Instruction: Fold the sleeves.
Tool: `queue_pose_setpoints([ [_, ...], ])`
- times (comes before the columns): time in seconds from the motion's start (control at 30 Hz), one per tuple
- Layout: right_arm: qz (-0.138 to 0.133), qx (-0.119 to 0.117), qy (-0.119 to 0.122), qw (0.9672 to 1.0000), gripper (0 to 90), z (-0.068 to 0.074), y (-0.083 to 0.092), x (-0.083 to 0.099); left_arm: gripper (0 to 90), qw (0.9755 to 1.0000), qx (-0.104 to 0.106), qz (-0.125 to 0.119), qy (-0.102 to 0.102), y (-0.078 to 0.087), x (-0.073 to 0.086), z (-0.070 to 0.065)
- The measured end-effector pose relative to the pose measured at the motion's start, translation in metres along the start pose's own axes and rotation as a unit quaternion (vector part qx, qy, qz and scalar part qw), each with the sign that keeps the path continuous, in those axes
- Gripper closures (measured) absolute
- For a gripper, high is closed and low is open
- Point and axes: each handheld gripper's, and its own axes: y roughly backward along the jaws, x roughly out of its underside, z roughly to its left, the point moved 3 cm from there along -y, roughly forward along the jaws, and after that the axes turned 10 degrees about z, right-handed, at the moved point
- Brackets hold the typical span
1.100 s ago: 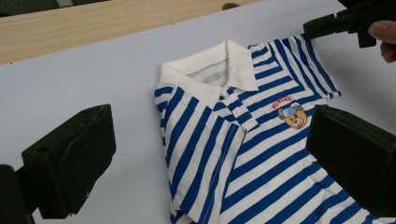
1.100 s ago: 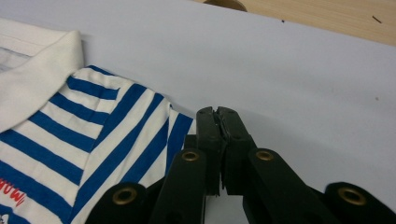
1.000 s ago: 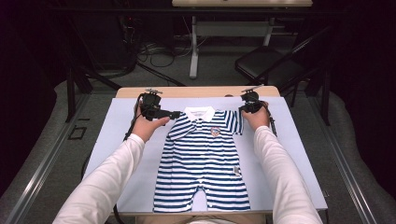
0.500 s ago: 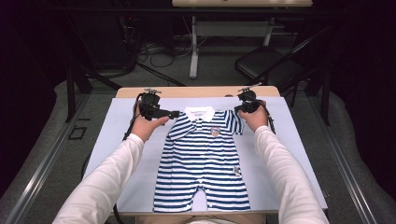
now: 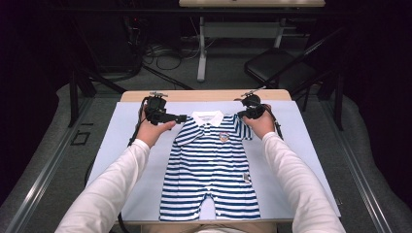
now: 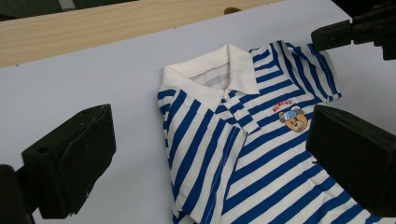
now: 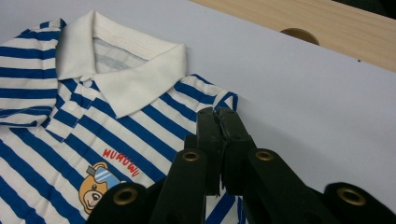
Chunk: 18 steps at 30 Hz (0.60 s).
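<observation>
While I watched from the high view, a small striped romper (image 5: 211,170) lay flat and face up in the middle of the desk (image 5: 301,145), on a pale lilac mat, collar toward the far edge and legs toward the person. My reading was that the work, apparently folding, had barely begun. The sleeve on the left side looked tucked inward over the chest, and the body, legs and right sleeve (image 7: 219,105) were spread out and not yet folded.

The left gripper (image 5: 182,117) hovered just beside the collar (image 6: 212,70), its jaws wide apart and gripping nothing; in the left gripper view they framed the garment's shoulder and chest. The right gripper (image 5: 241,115) sat at the right sleeve. In the right gripper view its jaws were pressed together at the sleeve's edge, and I judged they had pinched the fabric there, though the cloth between them was hidden.

The romper was soft knit cloth with blue and white horizontal stripes, a plain white polo collar, and a small bear badge (image 6: 293,120) with red lettering on the chest. The mat looked smooth and matte, over a light wood-grain top. Both jaws were chunky black blocks.
</observation>
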Motion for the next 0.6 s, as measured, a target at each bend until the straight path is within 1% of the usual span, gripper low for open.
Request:
queue_pose_setpoints([
  [0.03, 0.003, -0.001, 0.000, 1.0000, 88.7, 0.001, 0.000, 0.000, 1.7, 1.0000, 0.000, 0.000, 0.000, 0.000, 0.000, 0.000],
  [0.1, -0.001, -0.002, 0.003, 1.0000, 88.8, 0.002, 0.000, -0.001, 1.7, 1.0000, 0.000, 0.000, 0.002, 0.001, 0.000, 0.000],
  [0.2, 0.002, -0.004, 0.003, 1.0000, 88.8, 0.005, 0.001, -0.001, 1.7, 1.0000, 0.000, 0.000, 0.001, 0.001, 0.000, 0.000],
  [0.4, 0.002, -0.009, 0.010, 0.9999, 88.8, 0.009, 0.002, -0.001, 1.7, 1.0000, 0.000, 0.000, 0.001, 0.001, 0.000, 0.000],
  [0.47, -0.001, -0.012, 0.009, 0.9999, 88.8, 0.011, 0.002, -0.002, 1.7, 1.0000, -0.001, 0.000, 0.001, 0.001, 0.000, 0.000],
  [0.6, 0.000, -0.016, 0.018, 0.9997, 88.8, 0.017, 0.001, -0.003, 1.7, 1.0000, -0.001, -0.001, 0.002, 0.001, 0.000, 0.001],
])
